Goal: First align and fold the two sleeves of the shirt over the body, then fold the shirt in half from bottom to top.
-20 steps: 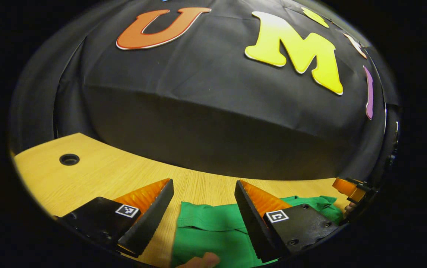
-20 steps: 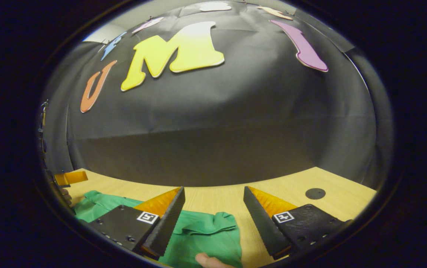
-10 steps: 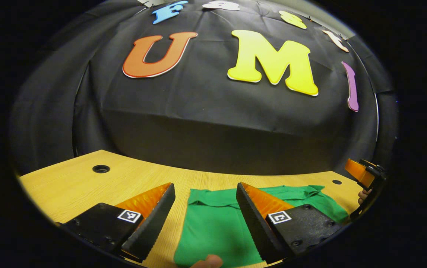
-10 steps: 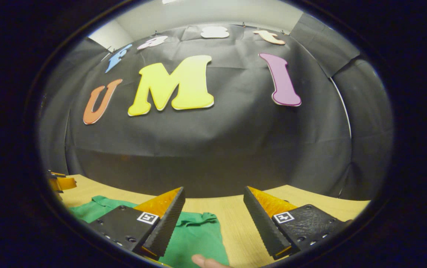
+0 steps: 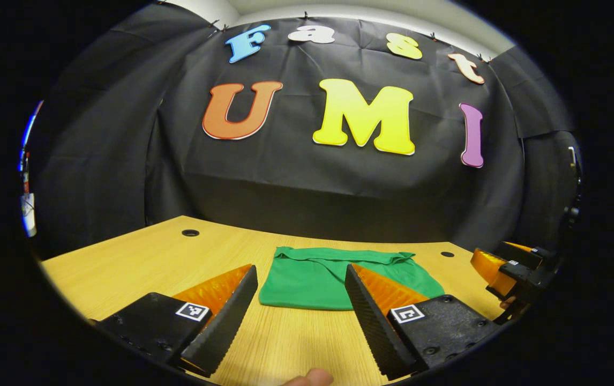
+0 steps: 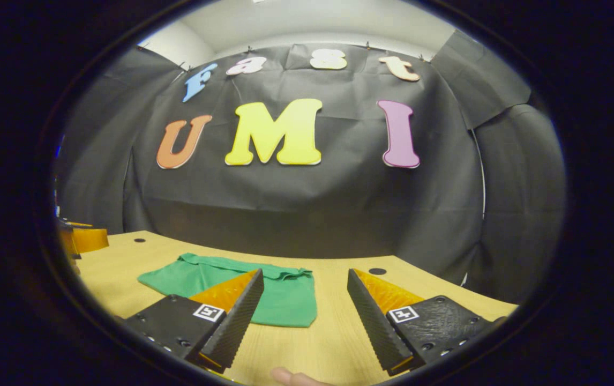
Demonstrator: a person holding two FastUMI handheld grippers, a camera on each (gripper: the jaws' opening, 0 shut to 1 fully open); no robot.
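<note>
One wooden table [image 5: 125,262] carries the folded green shirt [image 5: 312,276], lying flat ahead of both grippers. Left gripper [image 5: 299,316] and right gripper [image 6: 302,316] hover short of it, fingers spread, gripping nothing.

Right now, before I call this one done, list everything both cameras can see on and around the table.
shirt: one, green, folded flat on the table's far middle, touching neither gripper.
table: one, light wood, with round cable holes.
cable hole: two, dark, at the far left and far right.
booth wall: black cloth behind the table.
left gripper: one, open, nothing between its fingers.
right gripper: one, open, likewise.
fingertip: one, at the bottom edge.
</note>
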